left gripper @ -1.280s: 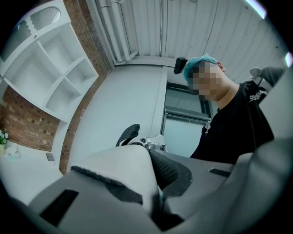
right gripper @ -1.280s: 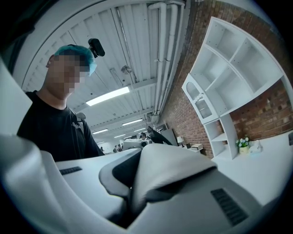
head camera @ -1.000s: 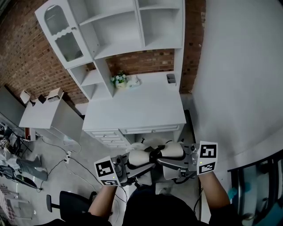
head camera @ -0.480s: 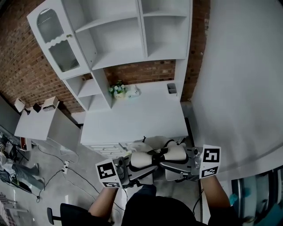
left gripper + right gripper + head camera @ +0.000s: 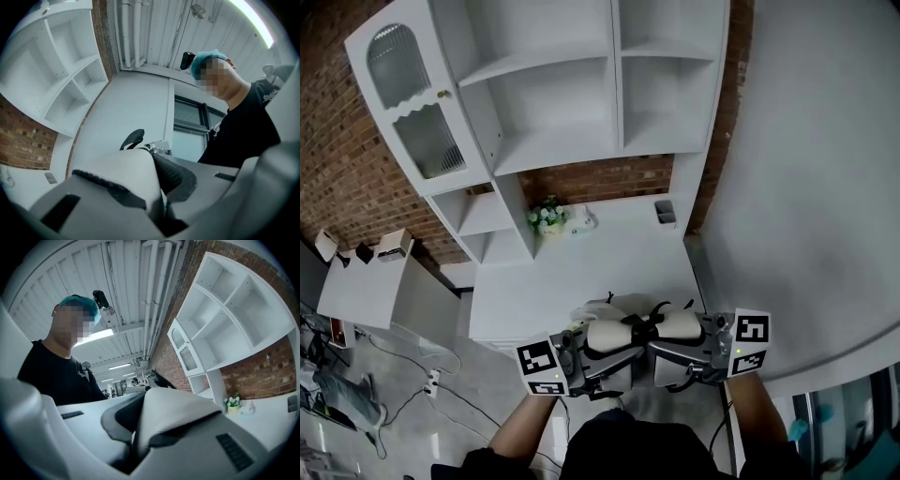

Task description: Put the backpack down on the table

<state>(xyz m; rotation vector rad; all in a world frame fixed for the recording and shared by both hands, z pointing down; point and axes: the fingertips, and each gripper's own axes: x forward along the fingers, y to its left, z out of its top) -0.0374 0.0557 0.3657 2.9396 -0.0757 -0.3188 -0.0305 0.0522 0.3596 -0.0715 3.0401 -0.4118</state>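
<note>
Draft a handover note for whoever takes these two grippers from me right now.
Left gripper: shut on a white padded strap of the backpack.
Right gripper: shut on the other strap.
Backpack: held up between the two grippers at the near edge of the white table, not set down.
On the table: flowers and a small dark container at the back; the front is bare.
Done: backpack gripped and brought to the table.
Left: carry it over the bare front, lower it, then open both grippers.

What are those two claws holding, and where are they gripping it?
A white backpack: the left gripper is shut on one padded strap, the right gripper on the other padded strap.
</note>
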